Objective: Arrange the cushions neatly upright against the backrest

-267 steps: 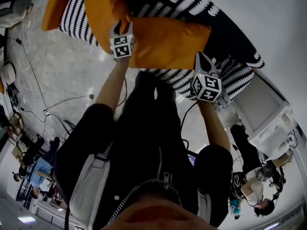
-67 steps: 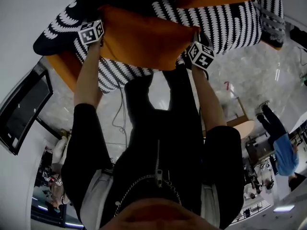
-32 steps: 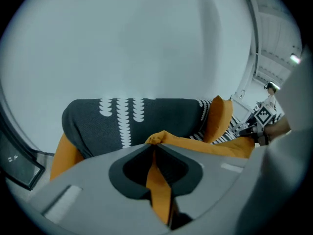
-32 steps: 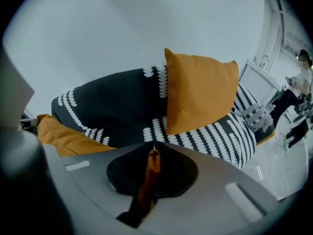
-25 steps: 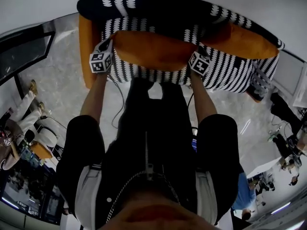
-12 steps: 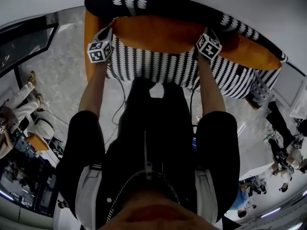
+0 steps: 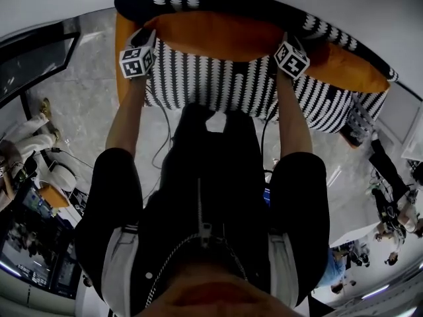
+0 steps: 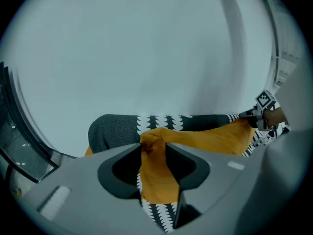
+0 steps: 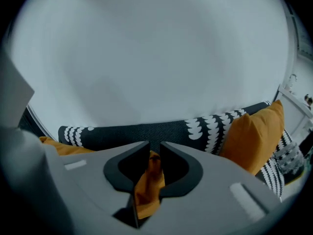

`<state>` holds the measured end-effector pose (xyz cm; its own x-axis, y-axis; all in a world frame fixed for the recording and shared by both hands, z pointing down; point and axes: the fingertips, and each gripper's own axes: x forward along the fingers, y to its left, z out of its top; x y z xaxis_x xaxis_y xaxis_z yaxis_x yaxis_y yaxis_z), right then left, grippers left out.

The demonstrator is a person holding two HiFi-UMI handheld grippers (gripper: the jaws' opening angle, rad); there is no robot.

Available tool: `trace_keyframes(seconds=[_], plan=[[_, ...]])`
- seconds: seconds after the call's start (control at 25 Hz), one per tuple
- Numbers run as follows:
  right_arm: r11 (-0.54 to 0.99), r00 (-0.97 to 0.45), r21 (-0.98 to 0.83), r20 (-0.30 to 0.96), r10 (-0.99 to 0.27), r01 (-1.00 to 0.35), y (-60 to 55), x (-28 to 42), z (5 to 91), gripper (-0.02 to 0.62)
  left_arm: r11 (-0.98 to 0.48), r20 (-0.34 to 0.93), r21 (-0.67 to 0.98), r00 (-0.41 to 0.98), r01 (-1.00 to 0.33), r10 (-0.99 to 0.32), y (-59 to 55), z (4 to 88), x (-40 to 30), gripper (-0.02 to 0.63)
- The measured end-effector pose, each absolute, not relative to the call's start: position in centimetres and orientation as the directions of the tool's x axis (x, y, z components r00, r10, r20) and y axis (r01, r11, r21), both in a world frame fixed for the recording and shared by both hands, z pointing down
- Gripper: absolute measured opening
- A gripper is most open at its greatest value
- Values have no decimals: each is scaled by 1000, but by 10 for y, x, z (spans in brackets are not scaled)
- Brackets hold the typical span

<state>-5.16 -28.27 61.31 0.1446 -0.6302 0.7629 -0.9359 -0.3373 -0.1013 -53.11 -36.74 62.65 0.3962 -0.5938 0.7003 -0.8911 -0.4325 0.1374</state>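
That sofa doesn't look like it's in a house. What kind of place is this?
Probably a lab or studio, not a home: the sofa stands on a shiny stone floor, with other people nearby.

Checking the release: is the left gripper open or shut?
Open. The left gripper has just been opening; jaws stand apart, cushion corner loose between them.

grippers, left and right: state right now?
Left gripper: jaws just opened wide, orange cushion corner loose between.
Right gripper: jaws just opened slightly, its other corner between.
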Motion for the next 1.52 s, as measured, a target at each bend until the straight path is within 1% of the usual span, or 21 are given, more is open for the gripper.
trace_keyframes(seconds=[0.08,0.16,0.24,0.36,0.44,0.56,0.72,0.8,0.84,0.96,1.12,1.32,1.52], plan=[[-341,164,-94,740,-653,-935,-279,-79,593,75,-436,679,124,397,-891,-618,-362,611,-561,166],[-339,179,-86,715,-675,-937,-272,-85,577,60,-442,662,111,398,-890,-635,-353,598,-567,170],[-335,181,-92,692,-698,-938,-265,-74,564,58,-444,643,106,402,-890,-652,-345,591,-551,176],[-299,154,-101,679,-718,-949,-244,-67,552,34,-441,611,134,424,-888,-669,-323,582,-525,178],[-271,130,-107,677,-724,-956,-219,-98,538,11,-453,576,163,457,-877,-678,-298,562,-535,175],[-244,119,-97,669,-734,-965,-179,-144,508,3,-499,505,189,519,-846,-690,-261,523,-541,135],[-176,93,-62,655,-750,-982,-133,-157,485,3,-531,434,177,550,-829,-713,-219,483,-501,64],[-128,64,-52,650,-757,-990,-115,-157,478,3,-536,425,153,545,-830,-722,-200,468,-478,17],[-100,47,-46,647,-761,-994,-106,-156,475,3,-538,426,143,542,-831,-724,-189,462,-467,11],[-41,2,-48,630,-777,-998,-74,-147,463,2,-548,424,129,545,-827,-723,-151,449,-430,11],[10,-65,-96,589,-805,-995,-28,-128,445,2,-543,404,119,540,-831,-738,-98,433,-383,11],[63,-127,-135,550,-826,-989,40,-126,421,2,-542,391,110,538,-833,-747,-29,416,-353,11],[68,-140,-153,528,-838,-986,106,-121,400,2,-575,365,107,570,-811,-736,38,394,-330,11]])
